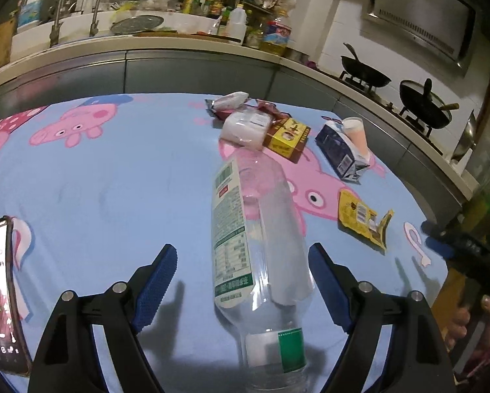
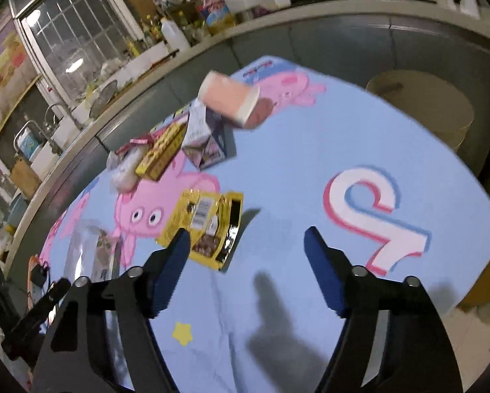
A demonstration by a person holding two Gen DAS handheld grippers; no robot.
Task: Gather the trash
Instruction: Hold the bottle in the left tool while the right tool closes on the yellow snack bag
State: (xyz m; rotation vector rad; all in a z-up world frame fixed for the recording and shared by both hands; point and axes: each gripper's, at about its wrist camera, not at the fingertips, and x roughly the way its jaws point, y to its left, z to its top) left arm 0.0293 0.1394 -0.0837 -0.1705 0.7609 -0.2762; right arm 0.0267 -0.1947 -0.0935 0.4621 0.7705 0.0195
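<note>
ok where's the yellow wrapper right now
The yellow wrapper lies flat on the blue cloth, just ahead of the right gripper's left finger, near the dark carton.

Both cameras ride on the hand-held grippers, looking forward and downward along the blue fingers, close over the blue cartoon cloth. The left view faces the kitchen counter; the right view, somewhat blurred, angles leftward. Both share the yellow wrapper and the carton.

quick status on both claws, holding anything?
Left claw: open, straddling the clear plastic bottle, pads not pressing it.
Right claw: open, empty, yellow wrapper beside its left finger.
</note>
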